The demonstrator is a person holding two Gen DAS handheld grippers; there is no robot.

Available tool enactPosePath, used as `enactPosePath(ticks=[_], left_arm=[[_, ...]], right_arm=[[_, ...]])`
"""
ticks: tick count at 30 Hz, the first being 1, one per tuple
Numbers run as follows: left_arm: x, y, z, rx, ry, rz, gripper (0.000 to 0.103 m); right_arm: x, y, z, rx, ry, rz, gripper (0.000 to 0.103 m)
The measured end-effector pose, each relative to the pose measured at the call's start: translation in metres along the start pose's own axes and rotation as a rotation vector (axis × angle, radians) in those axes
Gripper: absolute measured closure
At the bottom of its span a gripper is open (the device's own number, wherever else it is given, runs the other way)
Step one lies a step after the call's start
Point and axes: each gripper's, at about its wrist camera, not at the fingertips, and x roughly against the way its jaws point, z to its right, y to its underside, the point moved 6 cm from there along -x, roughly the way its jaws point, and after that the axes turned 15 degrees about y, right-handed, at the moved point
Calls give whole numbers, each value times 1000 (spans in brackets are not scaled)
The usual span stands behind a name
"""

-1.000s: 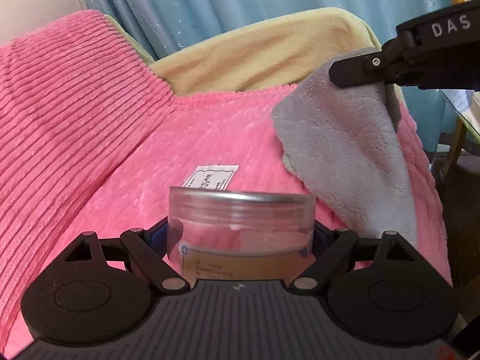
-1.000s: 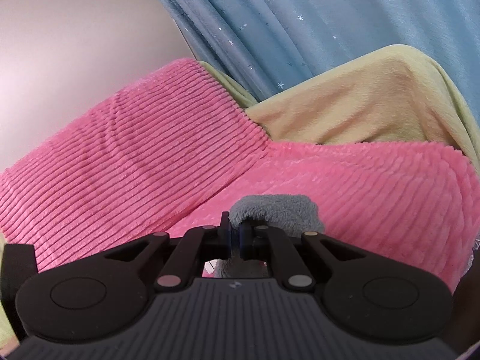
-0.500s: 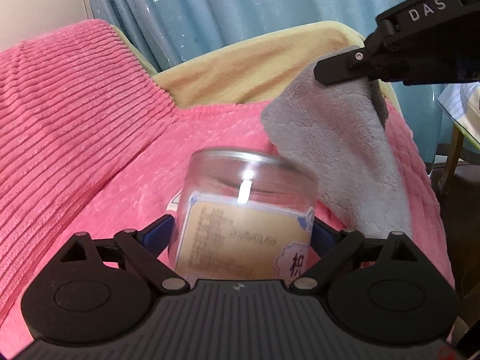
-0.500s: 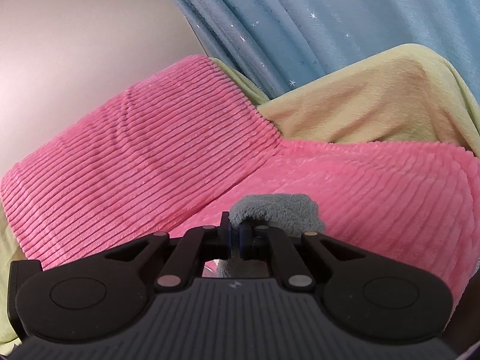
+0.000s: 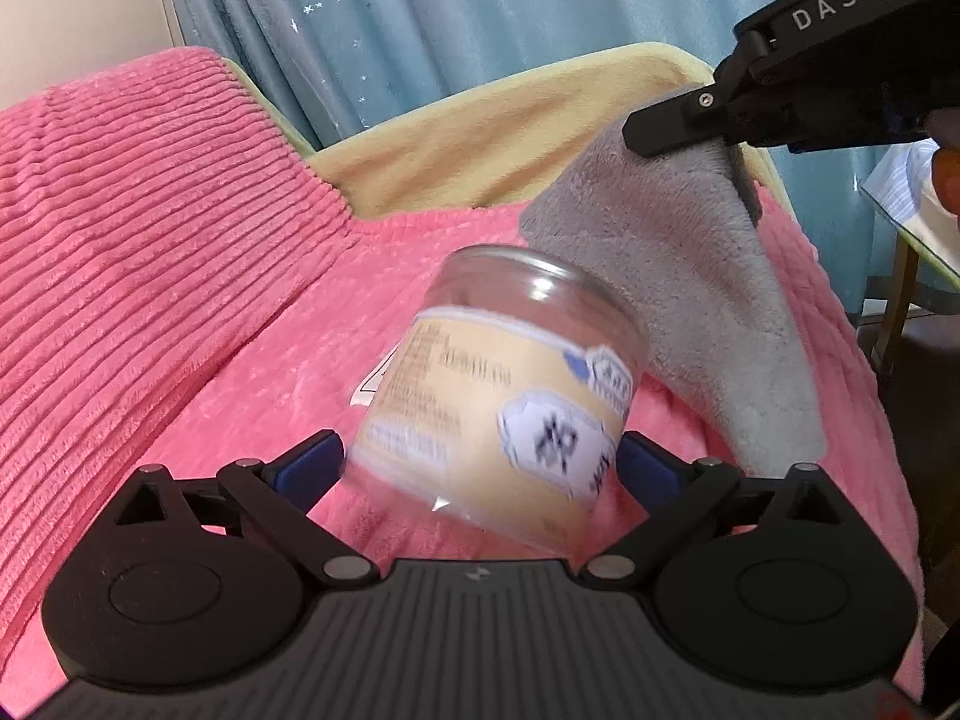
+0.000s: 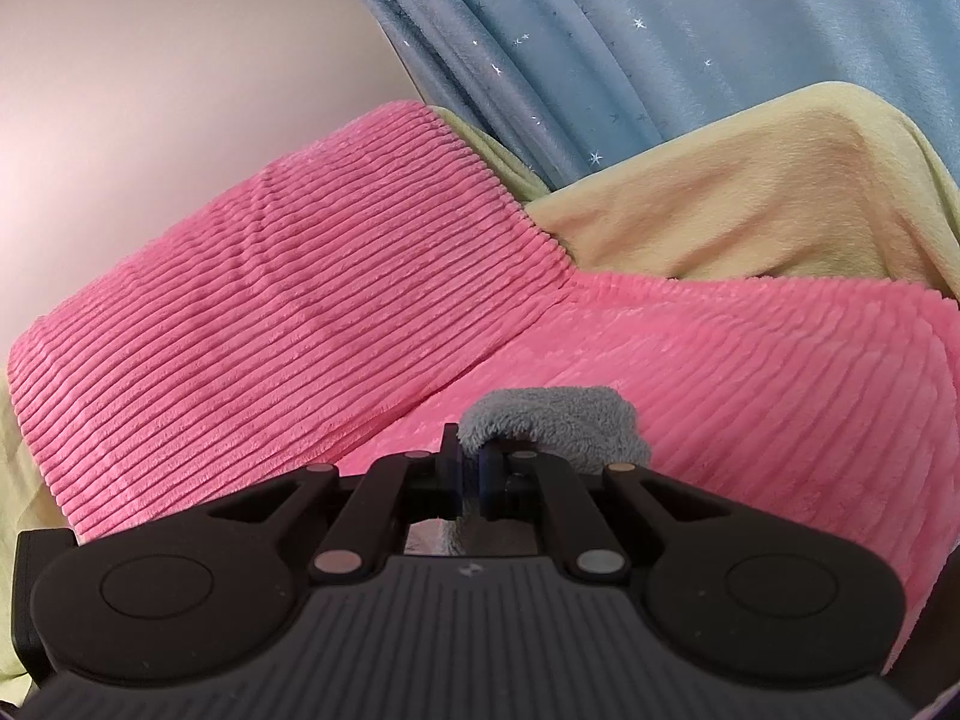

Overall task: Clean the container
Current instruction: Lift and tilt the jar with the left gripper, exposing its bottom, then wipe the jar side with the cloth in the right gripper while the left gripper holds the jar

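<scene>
Jar: we hold a clear plastic jar (image 5: 504,396) with a tan printed label between the jaws of our left gripper (image 5: 480,468); it tilts to the right, its open mouth pointing up and away from the jaws, and its print is blurred.
Left jaws: spread to the jar's width and clamped on its lower sides, a blue pad (image 5: 309,463) showing on each side.
Cloth: we hold a grey fleece cloth (image 5: 690,300) just beyond and to the right of the left jaws; it hangs down behind the jar's right shoulder, and we cannot tell whether the two touch.
Right jaws: our right gripper (image 6: 474,468) has its jaws pressed nearly together on a fold of the cloth (image 6: 552,420), which bunches up just past the fingertips.
Surface: a pink ribbed blanket (image 5: 150,252) lies beneath both sets of jaws, with a small white tag (image 5: 373,383) showing behind the jar.
Beyond: a pale yellow blanket (image 6: 750,192) lies past the pink one, and a blue star-print curtain (image 6: 630,30) hangs farthest from the jaws.
</scene>
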Motion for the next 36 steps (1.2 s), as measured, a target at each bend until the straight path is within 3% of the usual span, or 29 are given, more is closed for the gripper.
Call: enactPosePath(ticks=[15,36], left_arm=[[-16,-15,-15,34,29,8,5],[-14,-16,0,40,55,-38,5]], right_arm=[[-2,6,-8,34,-12,-11,100],[-7,10,-14,72,-10,-38,100]])
